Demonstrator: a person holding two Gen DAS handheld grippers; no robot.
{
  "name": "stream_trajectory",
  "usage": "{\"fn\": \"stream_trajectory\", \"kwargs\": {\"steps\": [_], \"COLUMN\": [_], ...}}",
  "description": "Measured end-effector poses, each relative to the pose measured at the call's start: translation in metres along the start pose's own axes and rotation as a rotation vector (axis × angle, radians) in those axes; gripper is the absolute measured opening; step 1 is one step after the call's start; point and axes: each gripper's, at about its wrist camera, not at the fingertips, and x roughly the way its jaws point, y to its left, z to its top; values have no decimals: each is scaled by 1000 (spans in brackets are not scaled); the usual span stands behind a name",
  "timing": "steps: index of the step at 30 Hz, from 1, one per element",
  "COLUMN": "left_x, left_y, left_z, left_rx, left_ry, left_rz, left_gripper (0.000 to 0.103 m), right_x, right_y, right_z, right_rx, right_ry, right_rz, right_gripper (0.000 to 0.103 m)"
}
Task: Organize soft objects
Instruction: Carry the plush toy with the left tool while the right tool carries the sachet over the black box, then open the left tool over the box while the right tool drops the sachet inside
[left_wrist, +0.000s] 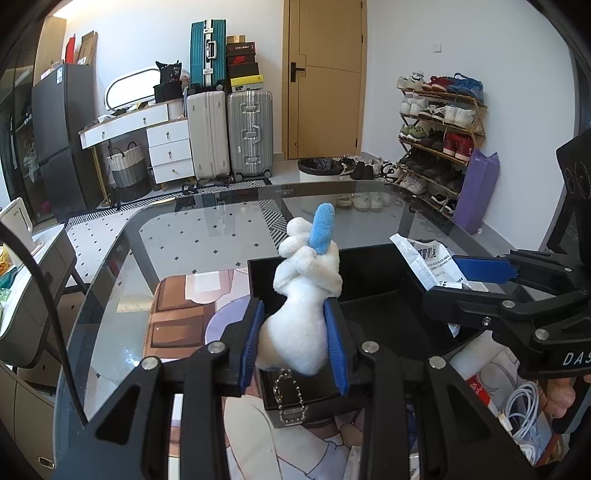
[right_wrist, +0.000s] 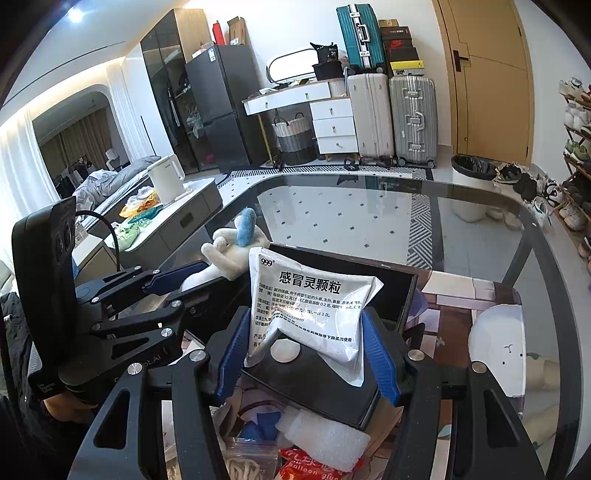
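Holding both catches over the black box (left_wrist: 373, 295) on the glass table (left_wrist: 177, 243), we keep each gripper clamped on something soft. Our left gripper (left_wrist: 295, 339) is closed on a white plush toy (left_wrist: 306, 295), its blue pads (left_wrist: 251, 343) pressing the toy's body from either side; the toy's blue tuft (left_wrist: 323, 229) points up toward the far side of the box, and a small bead chain (left_wrist: 290, 397) hangs from its bottom end in front of the box's near wall. Our right gripper (right_wrist: 306, 350) is closed on a white medicine sachet (right_wrist: 310, 310) with black printing, the packet pinched near its lower edge and standing above the near rim of the same box (right_wrist: 391, 291). In the left wrist view the sachet (left_wrist: 428, 258) sits above the box's right edge, beside the right gripper's blue pad. What we can see of the box's inside is dark and bare. The box rests on a printed mat (left_wrist: 177, 317) that spreads to its left and front. Nearer to us than the box, in the right wrist view, lie a white foam piece (right_wrist: 325, 435), a red packet (right_wrist: 317, 469) and a clear bag (right_wrist: 251, 458). To the box's right lies a white rounded cushion (right_wrist: 498, 354). In the left wrist view a coiled white cable (left_wrist: 524, 413) lies near the box's right front corner.
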Motion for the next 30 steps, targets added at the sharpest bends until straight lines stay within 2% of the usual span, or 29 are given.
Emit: {"fn": "stream_trajectory", "kwargs": {"steps": [5,10,12,17,20,24,27,30], "left_x": [3,7,8,9,8,1,-6,-16], "left_y": [-2,-3,-4,-6,-6,-8,-12,-11], "left_z": [1,0,-1,-1,1,0,0,0], "left_rx": [22,20,24,33,20,30,42,33], "left_ry": [0,20,23,26,29,13,-5,-31], "left_rz": [11,0,2,4,-1,-23,-4,-12], "left_gripper": [32,32,33,33,33,57,67,89], "right_x": [9,10,6,-2,-3,-9,-19,-31], "right_y": [-2,-5,-6,-6,-5,-4,-5,-5], "right_z": [1,2,1,4,7,8,5,1], "right_rx": [8,13,10,-7,-9,-10,-6,-4], "right_ry": [13,5,-4,-34,-42,-53,-62,-81], "right_rz": [0,-7,-6,3,2,-4,-13,-16], "right_gripper": [60,70,76,83,84,95,101,102]}}
